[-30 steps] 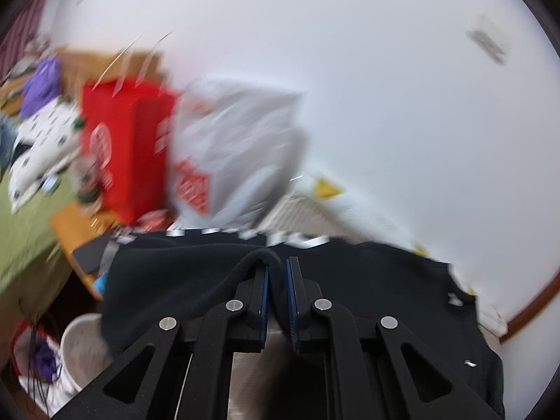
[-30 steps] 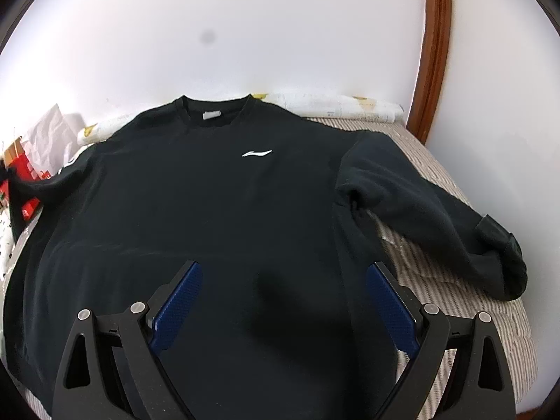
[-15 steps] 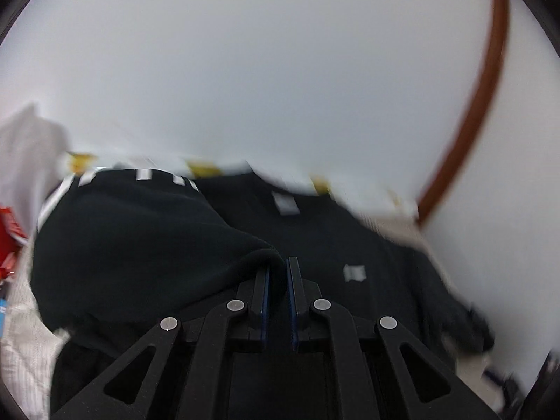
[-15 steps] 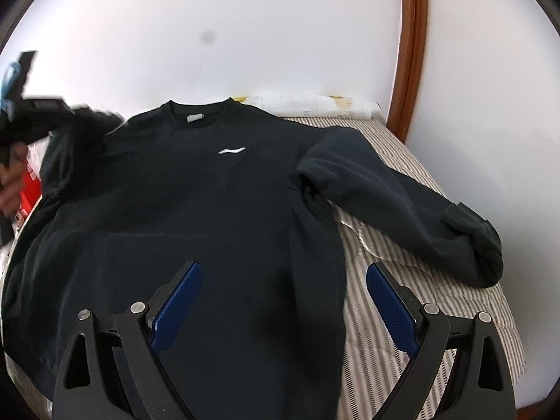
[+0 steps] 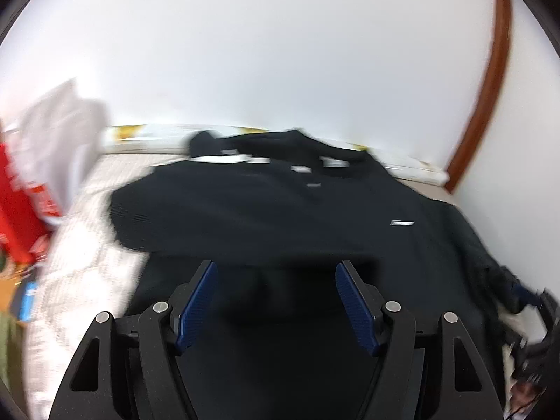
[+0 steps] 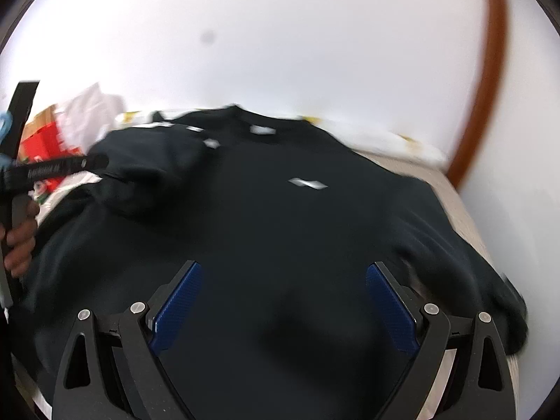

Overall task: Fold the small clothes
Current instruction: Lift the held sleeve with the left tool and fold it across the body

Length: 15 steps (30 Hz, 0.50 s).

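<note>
A black sweatshirt with a small white chest logo lies spread on a striped mattress. Its left sleeve is folded over onto the chest. My left gripper hovers just over the body of the sweatshirt; its jaws are opening and the blue pads press on nothing. My right gripper stands wide open above the lower part of the sweatshirt, with only cloth far below its pads. The right sleeve lies out to the right side.
A hand holding the other gripper's frame shows at the left edge of the right wrist view. A red box and a white plastic bag stand left of the mattress. A white wall and brown door frame rise behind.
My left gripper, shut on the left sleeve before, carried it rightward over the chest and has let it go with its jaws now apart. The right gripper shifted a little and stayed open.
</note>
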Each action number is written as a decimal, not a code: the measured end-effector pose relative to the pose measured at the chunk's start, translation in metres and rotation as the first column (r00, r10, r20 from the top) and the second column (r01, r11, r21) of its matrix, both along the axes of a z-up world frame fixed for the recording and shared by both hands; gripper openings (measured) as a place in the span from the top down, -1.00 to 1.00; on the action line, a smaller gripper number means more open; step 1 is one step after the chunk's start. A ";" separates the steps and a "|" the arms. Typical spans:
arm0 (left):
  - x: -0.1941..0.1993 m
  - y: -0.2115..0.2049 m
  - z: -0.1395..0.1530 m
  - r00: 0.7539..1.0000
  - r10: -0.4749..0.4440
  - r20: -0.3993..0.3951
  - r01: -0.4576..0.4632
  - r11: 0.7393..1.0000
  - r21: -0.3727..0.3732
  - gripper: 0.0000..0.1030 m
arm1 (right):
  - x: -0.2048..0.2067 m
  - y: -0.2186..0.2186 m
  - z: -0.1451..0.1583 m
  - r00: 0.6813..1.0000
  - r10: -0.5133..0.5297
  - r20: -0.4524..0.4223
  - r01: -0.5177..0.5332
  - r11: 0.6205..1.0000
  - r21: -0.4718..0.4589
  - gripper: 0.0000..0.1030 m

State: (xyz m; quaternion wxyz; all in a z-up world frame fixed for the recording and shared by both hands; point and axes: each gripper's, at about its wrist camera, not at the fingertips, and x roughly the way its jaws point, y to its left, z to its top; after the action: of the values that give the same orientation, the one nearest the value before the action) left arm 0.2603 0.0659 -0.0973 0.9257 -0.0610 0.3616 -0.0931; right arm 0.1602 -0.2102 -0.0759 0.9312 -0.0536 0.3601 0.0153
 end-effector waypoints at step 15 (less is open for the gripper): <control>0.021 0.085 -0.073 0.984 0.086 -0.155 -0.069 0.991 0.113 -0.15 | 0.130 0.203 -0.018 0.946 0.322 -0.037 -0.325 0.936 -0.133 -0.75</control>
State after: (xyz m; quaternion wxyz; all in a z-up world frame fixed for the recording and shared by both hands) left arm 0.2812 0.1508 -0.1707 0.8987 -0.0324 0.4361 -0.0324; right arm 0.2903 -0.0074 -0.0940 0.9074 -0.1759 0.3535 0.1437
